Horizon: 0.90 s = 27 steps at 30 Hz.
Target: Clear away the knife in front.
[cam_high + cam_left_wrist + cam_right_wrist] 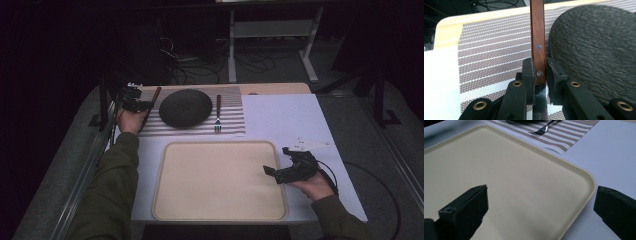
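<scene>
In the high view the striped placemat [192, 117] lies at the far side of the white tabletop [280, 115]; a dark round plate [185, 107] sits at the middle of the placemat, a fork [218, 116] with a wooden handle lies on the placemat just right of the plate, and a knife [151, 105] with a wooden handle lies along the placemat's left edge, just left of the plate; the left gripper [136, 104] is at that left edge, on the knife, with the person's hand and olive sleeve behind it; a cream tray [220, 180] lies on the tabletop nearer the person than the placemat; the right gripper [287, 169] sits at the tray's right rim.

In the left gripper view the jaws stand narrow, one pad [528, 75] on each side of the knife [538, 45]; they clamp it where the reddish-brown riveted handle meets the steel blade; the handle runs away from the jaws over the placemat [494, 57], and the plate [596, 55] lies just right of it.

In the right gripper view the jaws stand wide apart with nothing between them, above the tray [524, 195] near its rim; beyond the tray the placemat [566, 135] shows with the fork [541, 130] tines on it.
</scene>
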Tool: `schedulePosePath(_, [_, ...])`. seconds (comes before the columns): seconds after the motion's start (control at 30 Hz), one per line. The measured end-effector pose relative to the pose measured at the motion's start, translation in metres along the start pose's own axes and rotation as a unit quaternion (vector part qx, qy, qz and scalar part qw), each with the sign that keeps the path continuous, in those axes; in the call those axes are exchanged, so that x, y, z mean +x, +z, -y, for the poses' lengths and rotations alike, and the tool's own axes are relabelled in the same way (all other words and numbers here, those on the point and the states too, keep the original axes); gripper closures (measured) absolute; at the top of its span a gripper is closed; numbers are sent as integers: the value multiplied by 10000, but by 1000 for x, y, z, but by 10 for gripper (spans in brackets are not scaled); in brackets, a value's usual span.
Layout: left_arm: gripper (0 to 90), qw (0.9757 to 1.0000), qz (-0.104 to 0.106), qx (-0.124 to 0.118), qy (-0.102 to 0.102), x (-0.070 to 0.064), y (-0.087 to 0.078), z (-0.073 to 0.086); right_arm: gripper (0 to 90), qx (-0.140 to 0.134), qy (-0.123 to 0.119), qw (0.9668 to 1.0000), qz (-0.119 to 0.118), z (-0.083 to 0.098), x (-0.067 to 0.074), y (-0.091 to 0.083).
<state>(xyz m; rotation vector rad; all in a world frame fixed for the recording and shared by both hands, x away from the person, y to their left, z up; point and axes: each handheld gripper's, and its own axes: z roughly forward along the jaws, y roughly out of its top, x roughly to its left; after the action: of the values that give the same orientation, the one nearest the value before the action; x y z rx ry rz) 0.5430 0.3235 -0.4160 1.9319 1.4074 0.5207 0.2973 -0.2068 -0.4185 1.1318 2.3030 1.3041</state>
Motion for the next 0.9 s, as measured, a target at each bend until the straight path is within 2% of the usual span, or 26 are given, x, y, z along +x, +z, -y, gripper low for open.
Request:
schedulePosePath(0.3, [779,9998,164,-47,-34,-6,-19,-8,0,-14,9,10000,-2,0,0,0])
schedulePosePath(0.5, [779,9993,363,-96,-66,-11,-33,-12,0,-19,16,10000,-1,0,0,0])
schedulePosePath(0.6, [778,9991,399,-116,-8,-17,-40,-14,0,-15,18,10000,0,0,0,0])
schedulePosePath(0.9, [778,9975,674,-187,45,-37,-62,-14,0,-9,17,10000,1,0,1,0])
